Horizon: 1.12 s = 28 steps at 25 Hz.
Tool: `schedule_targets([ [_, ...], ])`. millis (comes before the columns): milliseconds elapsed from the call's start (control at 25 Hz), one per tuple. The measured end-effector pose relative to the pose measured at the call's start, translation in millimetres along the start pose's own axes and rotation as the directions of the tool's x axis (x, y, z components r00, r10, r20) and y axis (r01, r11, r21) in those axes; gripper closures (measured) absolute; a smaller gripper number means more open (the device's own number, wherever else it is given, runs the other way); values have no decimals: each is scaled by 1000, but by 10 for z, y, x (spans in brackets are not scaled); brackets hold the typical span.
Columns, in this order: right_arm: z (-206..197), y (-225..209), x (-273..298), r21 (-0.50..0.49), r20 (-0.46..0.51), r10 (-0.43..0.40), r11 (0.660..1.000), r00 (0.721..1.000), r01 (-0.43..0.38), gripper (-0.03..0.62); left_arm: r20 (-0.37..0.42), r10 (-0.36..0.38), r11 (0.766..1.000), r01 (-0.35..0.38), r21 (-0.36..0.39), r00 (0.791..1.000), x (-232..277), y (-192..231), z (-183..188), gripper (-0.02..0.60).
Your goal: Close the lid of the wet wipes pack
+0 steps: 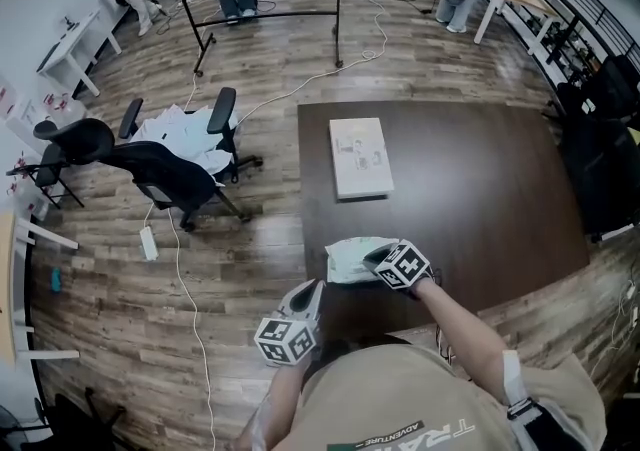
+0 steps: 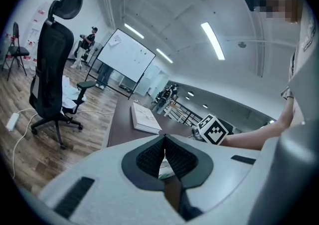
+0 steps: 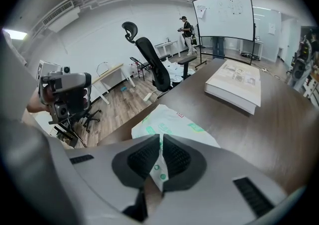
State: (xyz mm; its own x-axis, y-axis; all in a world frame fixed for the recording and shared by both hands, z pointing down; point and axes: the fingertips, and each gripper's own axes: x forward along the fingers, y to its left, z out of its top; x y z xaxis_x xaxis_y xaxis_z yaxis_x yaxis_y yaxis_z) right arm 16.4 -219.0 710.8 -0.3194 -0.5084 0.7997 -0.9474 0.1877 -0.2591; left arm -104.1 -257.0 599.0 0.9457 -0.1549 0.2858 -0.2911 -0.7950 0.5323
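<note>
The right gripper [image 3: 160, 140] has its jaws pinched on the near edge of the wet wipes pack [image 3: 172, 121], which spreads out on the dark bench [image 3: 281, 134] just beyond the jaw tips. Farther ahead lies a white book [image 3: 235, 85], well apart. The left gripper [image 2: 164, 140] has its jaws together at the tips, and a sliver of the pack shows in the gap behind them. An office chair [image 2: 50, 69] stands off to their left.
</note>
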Motion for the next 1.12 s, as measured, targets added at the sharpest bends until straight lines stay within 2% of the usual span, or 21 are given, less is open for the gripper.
schedule_targets([
  [400,-96,-15,114,-5,-33,-6,1000,999,6,569,-14,20,1000,-20,-12,1000,-14,106,-22,572],
  [1120,-96,-76,164,113,14,9,994,1000,-10,577,-69,-14,999,12,-30,997,200,165,-107,572],
])
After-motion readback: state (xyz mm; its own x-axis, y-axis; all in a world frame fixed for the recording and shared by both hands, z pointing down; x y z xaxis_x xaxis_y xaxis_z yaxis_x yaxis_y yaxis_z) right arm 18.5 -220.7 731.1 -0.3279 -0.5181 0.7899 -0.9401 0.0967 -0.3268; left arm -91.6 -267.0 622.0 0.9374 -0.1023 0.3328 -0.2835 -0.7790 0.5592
